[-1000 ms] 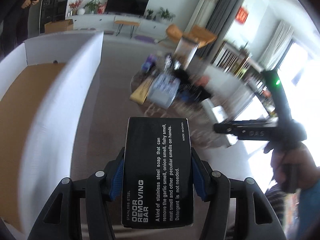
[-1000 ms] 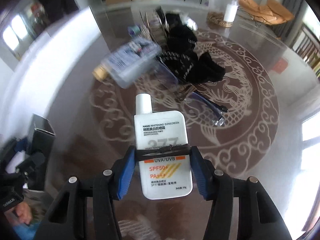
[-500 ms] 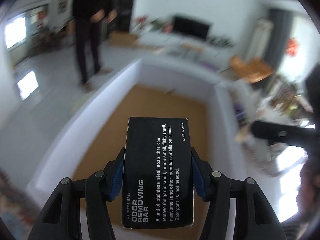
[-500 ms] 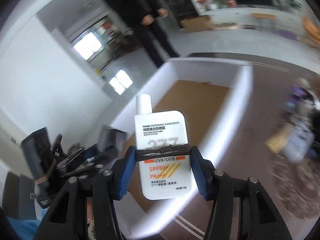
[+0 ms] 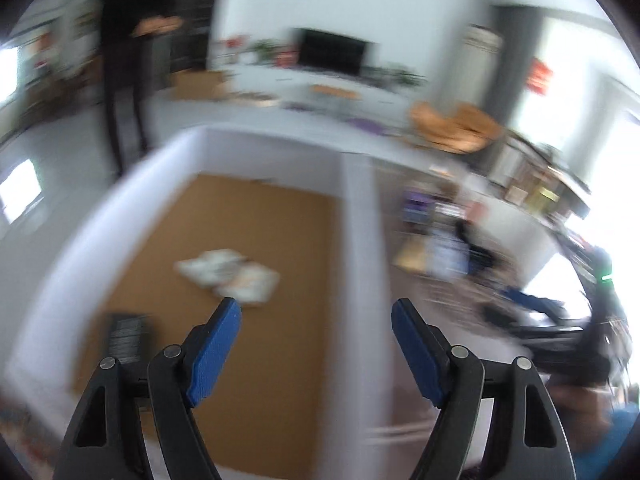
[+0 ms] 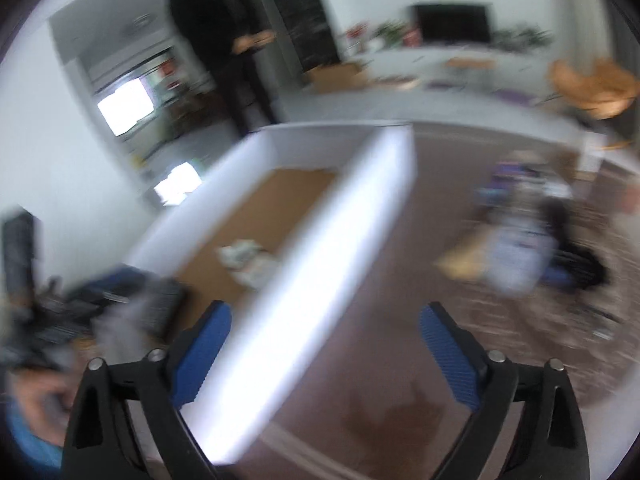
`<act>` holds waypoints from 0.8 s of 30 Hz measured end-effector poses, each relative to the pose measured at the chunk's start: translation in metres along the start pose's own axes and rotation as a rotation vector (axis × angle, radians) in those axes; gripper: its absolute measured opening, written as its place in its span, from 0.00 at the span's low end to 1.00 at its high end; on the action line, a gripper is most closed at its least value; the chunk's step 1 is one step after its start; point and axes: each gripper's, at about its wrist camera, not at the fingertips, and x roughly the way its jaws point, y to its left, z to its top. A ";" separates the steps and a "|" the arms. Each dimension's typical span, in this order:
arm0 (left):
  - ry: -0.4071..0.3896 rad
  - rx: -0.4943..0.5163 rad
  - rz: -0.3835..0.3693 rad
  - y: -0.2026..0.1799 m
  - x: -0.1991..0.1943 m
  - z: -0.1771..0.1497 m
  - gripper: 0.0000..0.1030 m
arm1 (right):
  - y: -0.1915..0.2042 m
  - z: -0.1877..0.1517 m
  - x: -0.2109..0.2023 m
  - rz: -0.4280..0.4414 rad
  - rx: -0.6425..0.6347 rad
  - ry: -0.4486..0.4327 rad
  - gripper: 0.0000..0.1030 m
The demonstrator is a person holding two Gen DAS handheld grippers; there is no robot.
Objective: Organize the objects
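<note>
Blurred living-room surroundings fill both views: white walls, a dark television on a low white cabinet, an orange chair, and a person in dark clothes standing beyond the box.

On the brown floor of the white-walled box lies a dark rectangular carton, near the box's left wall and low in the left wrist view, just left of and beyond the left finger of the left gripper. A pale, flat item, too smeared to read, lies near the middle of the box floor, just beyond that same fingertip. Neither item is between the jaws; both lie on the box floor, apart from each other.

That gripper's jaws stand wide apart with nothing in them; its blue pads frame the box floor and the box's right wall.

Over in the other view, the right gripper is likewise spread wide and holds nothing. It hangs above the box's near white wall, which runs diagonally between the fingers, with the pale item visible past it on the cardboard floor.

Right of the box, on the patterned brown tabletop, sits a blurred cluster of objects, well apart from both grippers. From the left wrist camera, the right gripper's black body shows at the right edge.
</note>
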 end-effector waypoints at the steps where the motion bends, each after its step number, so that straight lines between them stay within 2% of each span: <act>1: 0.006 0.029 -0.043 -0.020 0.002 0.004 0.75 | -0.020 -0.011 -0.001 -0.055 0.004 -0.014 0.94; 2: 0.022 0.080 -0.120 -0.049 0.003 0.000 0.79 | -0.052 -0.034 -0.002 -0.159 0.022 -0.009 0.94; 3: 0.037 0.107 -0.169 -0.068 0.006 -0.004 0.85 | -0.072 -0.047 -0.002 -0.222 0.038 0.008 0.94; 5: 0.081 0.154 -0.276 -0.113 0.018 -0.018 0.88 | -0.120 -0.079 -0.004 -0.350 0.095 0.068 0.94; 8: 0.145 0.191 -0.335 -0.158 0.047 -0.039 0.88 | -0.176 -0.105 -0.019 -0.455 0.158 0.092 0.94; 10: 0.156 0.207 -0.302 -0.171 0.074 -0.051 0.88 | -0.191 -0.113 -0.038 -0.508 0.162 0.083 0.94; 14: 0.198 0.221 -0.175 -0.178 0.137 -0.066 0.88 | -0.214 -0.114 -0.046 -0.593 0.132 0.067 0.94; 19: 0.213 0.212 -0.106 -0.180 0.177 -0.066 0.88 | -0.226 -0.132 -0.048 -0.597 0.127 0.057 0.94; 24: 0.210 0.215 -0.025 -0.180 0.211 -0.067 0.88 | -0.226 -0.132 -0.050 -0.580 0.129 0.022 0.94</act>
